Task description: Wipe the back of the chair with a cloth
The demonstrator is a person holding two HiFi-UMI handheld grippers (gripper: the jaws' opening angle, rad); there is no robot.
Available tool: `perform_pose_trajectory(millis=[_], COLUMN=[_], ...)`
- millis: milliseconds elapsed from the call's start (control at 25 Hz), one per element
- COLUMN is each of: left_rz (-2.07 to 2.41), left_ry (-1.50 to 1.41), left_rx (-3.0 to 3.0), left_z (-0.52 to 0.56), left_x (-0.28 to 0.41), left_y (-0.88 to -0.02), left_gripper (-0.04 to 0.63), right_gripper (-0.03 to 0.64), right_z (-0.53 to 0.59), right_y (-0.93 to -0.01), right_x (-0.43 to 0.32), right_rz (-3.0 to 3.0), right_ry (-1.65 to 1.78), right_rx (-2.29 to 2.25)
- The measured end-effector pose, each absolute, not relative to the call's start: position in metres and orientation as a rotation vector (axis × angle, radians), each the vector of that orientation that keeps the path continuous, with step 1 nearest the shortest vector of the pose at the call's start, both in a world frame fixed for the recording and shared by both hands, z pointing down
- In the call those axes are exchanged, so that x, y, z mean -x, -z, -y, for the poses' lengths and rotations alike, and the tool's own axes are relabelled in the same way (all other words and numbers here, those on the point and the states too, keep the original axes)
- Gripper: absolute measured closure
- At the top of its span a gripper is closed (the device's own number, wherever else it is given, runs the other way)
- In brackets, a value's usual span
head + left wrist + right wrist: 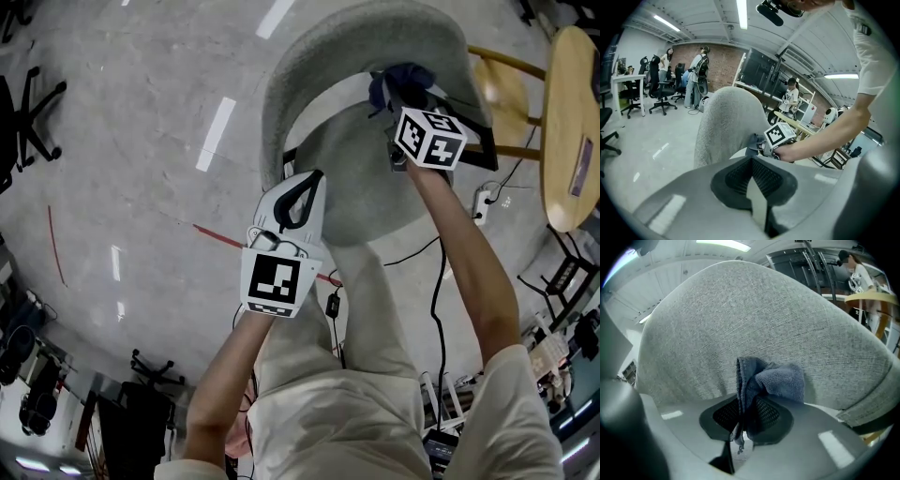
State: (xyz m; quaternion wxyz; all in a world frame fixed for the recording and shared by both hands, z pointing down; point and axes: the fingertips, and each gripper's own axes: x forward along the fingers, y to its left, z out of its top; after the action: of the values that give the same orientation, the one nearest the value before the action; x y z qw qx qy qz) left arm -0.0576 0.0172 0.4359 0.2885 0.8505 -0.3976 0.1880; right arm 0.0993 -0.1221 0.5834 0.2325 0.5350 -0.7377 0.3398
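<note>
Pinching blue cloth (771,380) in clamped right gripper (743,425), wad bunched against grey chair back (754,315), low and central. Holding left gripper (752,190) closed, empty, off the chair back. Could lose cloth to fabric drag: thin pinch, most of wad loose. Could also scrape jaw tips on upholstery.

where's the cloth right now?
The cloth is clamped in the right gripper, up against the grey chair back; it shows upper right in the head view.

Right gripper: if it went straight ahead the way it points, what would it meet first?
The chair back, through the cloth in its jaws; the cloth seems to touch it, depth unclear.
</note>
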Motion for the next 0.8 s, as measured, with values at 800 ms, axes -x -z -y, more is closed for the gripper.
perform_pose_trajectory(millis=[800], left_rz=[1.101], left_ry=[-0.485], left_rx=[-2.24], left_z=[-0.025], left_x=[0.068], left_y=[-0.439], left_gripper=[0.594], right_gripper=[0.54], right_z=[0.112], right_y=[-0.575], right_x=[-0.024], right_rz=[2.171], right_ry=[-0.797], right_rx=[-1.216])
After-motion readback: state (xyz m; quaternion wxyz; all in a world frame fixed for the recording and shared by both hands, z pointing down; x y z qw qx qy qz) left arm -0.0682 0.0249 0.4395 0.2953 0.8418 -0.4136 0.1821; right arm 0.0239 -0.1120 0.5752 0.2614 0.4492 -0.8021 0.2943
